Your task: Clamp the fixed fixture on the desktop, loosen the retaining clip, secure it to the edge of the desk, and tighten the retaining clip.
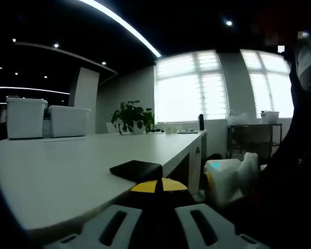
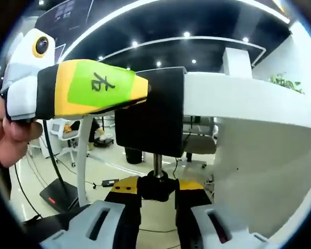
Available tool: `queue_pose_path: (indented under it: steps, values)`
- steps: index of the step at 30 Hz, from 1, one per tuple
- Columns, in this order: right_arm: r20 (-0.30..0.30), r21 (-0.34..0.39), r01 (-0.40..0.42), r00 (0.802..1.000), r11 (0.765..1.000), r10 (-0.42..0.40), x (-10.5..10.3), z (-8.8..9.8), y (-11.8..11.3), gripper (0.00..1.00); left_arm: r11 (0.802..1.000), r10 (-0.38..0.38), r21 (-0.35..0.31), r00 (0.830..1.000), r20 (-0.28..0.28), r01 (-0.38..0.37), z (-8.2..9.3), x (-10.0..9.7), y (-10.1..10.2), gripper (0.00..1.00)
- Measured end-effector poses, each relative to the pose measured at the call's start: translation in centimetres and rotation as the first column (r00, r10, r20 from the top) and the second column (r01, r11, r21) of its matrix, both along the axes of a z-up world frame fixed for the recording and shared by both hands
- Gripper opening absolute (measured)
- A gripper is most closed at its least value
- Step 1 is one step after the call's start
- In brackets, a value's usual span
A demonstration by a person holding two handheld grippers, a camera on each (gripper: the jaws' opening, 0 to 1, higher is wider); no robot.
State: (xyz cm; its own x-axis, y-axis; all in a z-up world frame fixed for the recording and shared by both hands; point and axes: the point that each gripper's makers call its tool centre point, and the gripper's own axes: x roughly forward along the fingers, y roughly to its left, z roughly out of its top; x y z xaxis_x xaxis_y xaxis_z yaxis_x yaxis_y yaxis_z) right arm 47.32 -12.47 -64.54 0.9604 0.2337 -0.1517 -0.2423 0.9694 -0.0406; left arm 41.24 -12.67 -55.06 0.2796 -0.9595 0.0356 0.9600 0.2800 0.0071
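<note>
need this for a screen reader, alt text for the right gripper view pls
A black clamp fixture sits over the edge of a white desk, its screw knob between the right gripper's jaws below. The left gripper, yellow and green, holds the fixture from the left.

The white desk (image 1: 67,171) top lies broad and bare back to two white bins (image 1: 26,117) and a plant (image 1: 132,116) at its far side. At the near edge the black clamp (image 2: 153,111) wraps the slab, its top pad (image 1: 136,169) on the surface. Below, the right gripper (image 2: 158,207) has its jaws closed round the clamp's screw knob (image 2: 158,185), filling the gap under the desk. The left gripper (image 2: 88,88) presses against the clamp's outer side, with a hand (image 2: 8,132) behind it. Beside the desk, open floor with cables (image 2: 101,182) and chairs (image 2: 67,137)
</note>
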Motion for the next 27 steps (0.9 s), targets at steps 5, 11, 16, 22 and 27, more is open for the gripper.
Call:
queue_pose_path:
  steps: [5, 11, 16, 22, 27]
  values:
    - [-0.01, 0.017, -0.223, 0.975, 0.975, 0.223, -0.2, 0.1, 0.7, 0.22, 1.0, -0.004, 0.01, 1.0, 0.006, 0.004, 0.1, -0.1, -0.2, 0.02]
    - [-0.022, -0.089, -0.438, 0.899, 0.895, 0.437, -0.3, -0.1, 0.5, 0.22, 1.0, 0.0, 0.011, 1.0, 0.004, 0.0, 0.0, -0.3, -0.3, 0.02]
    - [-0.026, -0.105, -0.525, 0.85, 0.845, 0.526, -0.2, -0.1, 1.1, 0.22, 1.0, -0.002, 0.014, 1.0, 0.004, 0.002, 0.0, -0.2, -0.2, 0.02]
    - [0.003, -0.151, -0.536, 0.84, 0.83, 0.543, -0.3, 0.1, 0.7, 0.26, 1.0, -0.01, 0.013, 1.0, 0.006, 0.01, 0.0, -0.3, -0.3, 0.02]
    - [0.029, -0.039, -0.329, 0.943, 0.943, 0.33, -0.4, 0.3, -1.0, 0.48, 1.0, -0.012, 0.016, 1.0, 0.007, 0.012, 0.0, -0.3, -0.3, 0.02]
